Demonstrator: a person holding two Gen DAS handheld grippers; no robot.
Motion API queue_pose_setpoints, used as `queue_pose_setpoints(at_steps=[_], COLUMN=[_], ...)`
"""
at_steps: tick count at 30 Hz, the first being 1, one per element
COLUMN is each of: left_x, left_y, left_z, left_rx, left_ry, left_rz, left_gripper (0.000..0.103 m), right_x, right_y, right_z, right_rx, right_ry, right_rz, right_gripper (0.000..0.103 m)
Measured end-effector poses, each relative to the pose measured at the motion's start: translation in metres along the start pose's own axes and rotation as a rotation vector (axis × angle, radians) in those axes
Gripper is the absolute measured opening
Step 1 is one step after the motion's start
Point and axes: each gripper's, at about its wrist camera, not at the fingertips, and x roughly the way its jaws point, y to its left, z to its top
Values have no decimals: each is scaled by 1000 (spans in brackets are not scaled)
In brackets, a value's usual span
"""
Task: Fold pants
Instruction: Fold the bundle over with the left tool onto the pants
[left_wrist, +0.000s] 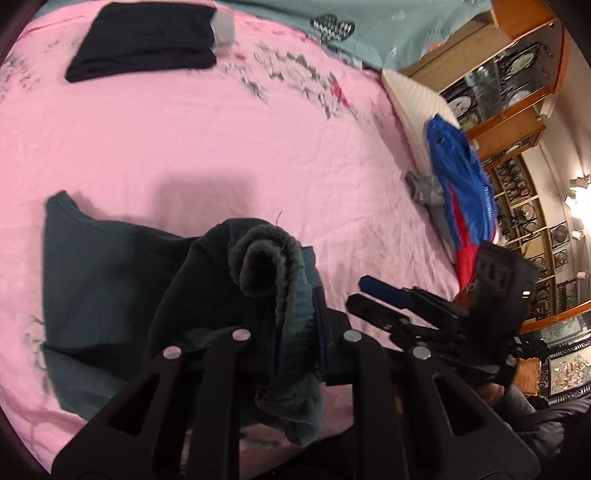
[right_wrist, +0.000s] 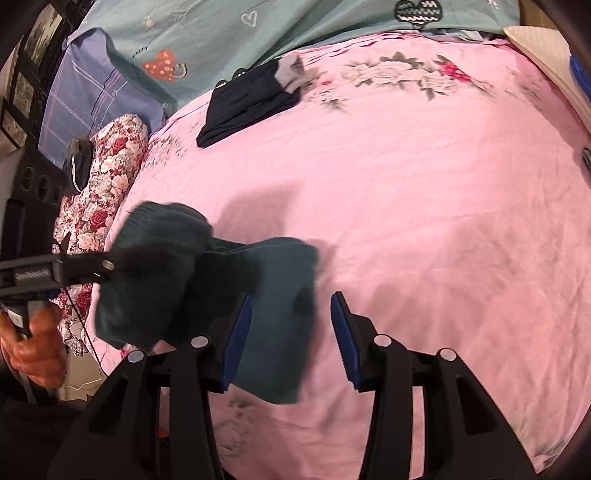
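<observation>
Dark teal pants (left_wrist: 110, 280) lie partly folded on the pink bed sheet (left_wrist: 221, 147). My left gripper (left_wrist: 295, 325) is shut on the bunched ribbed waistband of the pants and holds it lifted above the sheet. In the right wrist view the lifted bundle (right_wrist: 155, 273) hangs from the left gripper (right_wrist: 85, 269), and a flat part of the pants (right_wrist: 280, 325) lies on the sheet. My right gripper (right_wrist: 291, 339) is open, empty, its left pad over the flat part. It also shows in the left wrist view (left_wrist: 373, 295).
A folded black garment (left_wrist: 144, 40) lies at the far side of the bed. A blue and red cloth (left_wrist: 461, 192) and a white pillow (left_wrist: 413, 99) sit at the right edge. A floral quilt (right_wrist: 107, 177) lies at the left. A wooden cabinet (left_wrist: 517, 74) stands beyond.
</observation>
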Motion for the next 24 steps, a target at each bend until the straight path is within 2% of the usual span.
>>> queue_pose_setpoints(at_steps=[5,10,13,15,17,18,21,24], left_x=[39,54,53,46,23,15,-36,-77], left_y=[-16,-24,-31,-36,-43,-46,-47,-34], left_z=[4,4,-3,-4,-5,-5,-6,-7], left_rx=[-32,-69,-59,-54,-42,-39,-11,-31], left_ry=[38,60,70,65,34,18,-82,-144], left_rz=[108,147,161,152,118,107,96,64], left_gripper=[16,18,28,37,61,66,71,76], right_x=[-11,-13,-11,-11,-10,-10,-11,-17], right_y=[-36,-54,-59,-61,-61,-59,-52,-34], right_z=[-2,-2,-1,0,3,5,11,18], right_rx=[26,12,5,3,-2,-5,-22,-66], right_ry=[3,29,38,37,36,37,26,0], right_rz=[22,58,78,91,104,110,137,171], right_gripper=[45,45,45,45,45,45,45,45])
